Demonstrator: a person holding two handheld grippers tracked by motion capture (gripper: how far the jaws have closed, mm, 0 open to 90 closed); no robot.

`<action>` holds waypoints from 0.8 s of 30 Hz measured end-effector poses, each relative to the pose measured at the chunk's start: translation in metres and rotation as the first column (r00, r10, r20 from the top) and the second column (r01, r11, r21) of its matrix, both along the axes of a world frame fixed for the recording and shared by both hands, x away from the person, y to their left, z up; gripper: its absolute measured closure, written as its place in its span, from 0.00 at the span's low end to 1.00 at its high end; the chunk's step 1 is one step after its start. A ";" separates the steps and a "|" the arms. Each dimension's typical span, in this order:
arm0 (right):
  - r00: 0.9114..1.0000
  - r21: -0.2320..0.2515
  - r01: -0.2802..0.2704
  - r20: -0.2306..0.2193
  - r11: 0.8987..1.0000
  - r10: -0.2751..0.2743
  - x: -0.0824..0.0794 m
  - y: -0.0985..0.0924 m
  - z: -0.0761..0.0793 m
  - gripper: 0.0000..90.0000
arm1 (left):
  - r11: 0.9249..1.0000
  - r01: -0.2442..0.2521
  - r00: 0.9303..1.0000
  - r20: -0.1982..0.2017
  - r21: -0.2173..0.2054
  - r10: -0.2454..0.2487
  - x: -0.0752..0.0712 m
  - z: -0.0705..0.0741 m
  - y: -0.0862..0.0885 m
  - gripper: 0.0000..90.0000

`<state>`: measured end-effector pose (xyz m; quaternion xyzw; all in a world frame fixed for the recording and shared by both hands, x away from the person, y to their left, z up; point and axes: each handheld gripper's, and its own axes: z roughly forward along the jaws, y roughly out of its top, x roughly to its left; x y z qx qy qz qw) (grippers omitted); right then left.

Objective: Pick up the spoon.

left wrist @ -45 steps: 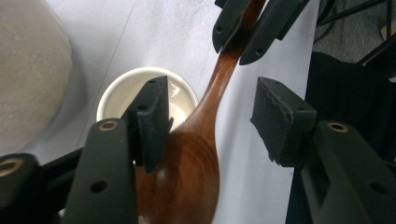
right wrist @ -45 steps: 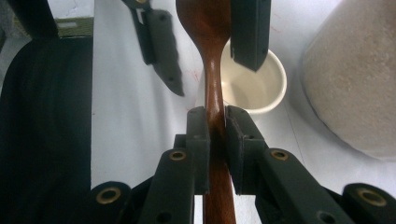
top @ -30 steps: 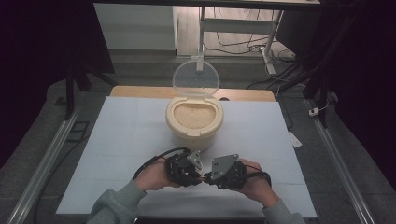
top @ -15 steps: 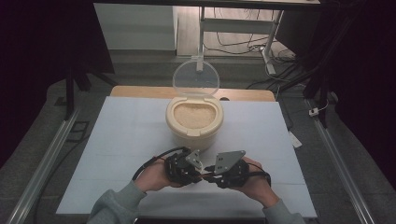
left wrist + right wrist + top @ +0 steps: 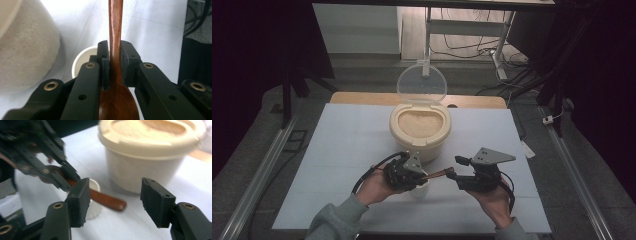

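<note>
While left gripper (image 5: 115, 65) clamps wooden spoon (image 5: 115, 30), right gripper (image 5: 113, 202) gapes beyond handle tip.

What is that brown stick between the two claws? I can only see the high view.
Observer: It's a wooden spoon. The left claw grips its neck just above the bowl, jaws shut on it.
Operator: Has the other claw got hold of it too?
Observer: No. In the right gripper view the right claw is wide open, and the handle's tip lies ahead of its jaws, untouched.
Operator: And that white thing under the left hand?
Observer: A small white cup, standing upright on the table beside the big cream container.
</note>
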<state>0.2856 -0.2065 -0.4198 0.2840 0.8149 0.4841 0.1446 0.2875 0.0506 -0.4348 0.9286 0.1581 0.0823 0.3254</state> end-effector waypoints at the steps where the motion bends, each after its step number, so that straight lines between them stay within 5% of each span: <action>1: 1.000 0.013 0.007 -0.006 1.000 -0.007 0.000 -0.001 -0.002 0.42 | 1.000 -0.005 1.000 0.005 -0.004 0.005 0.000 0.000 0.000 0.87; 14: 0.996 0.084 0.051 -0.077 0.995 -0.045 0.001 -0.001 -0.020 0.34 | 0.997 -0.049 0.997 0.057 -0.065 0.053 -0.002 0.003 0.004 0.87; 24: 0.991 0.174 0.067 -0.125 0.982 -0.046 0.006 0.003 -0.026 0.39 | 0.995 -0.046 0.995 0.082 -0.088 0.054 -0.005 0.003 0.000 0.87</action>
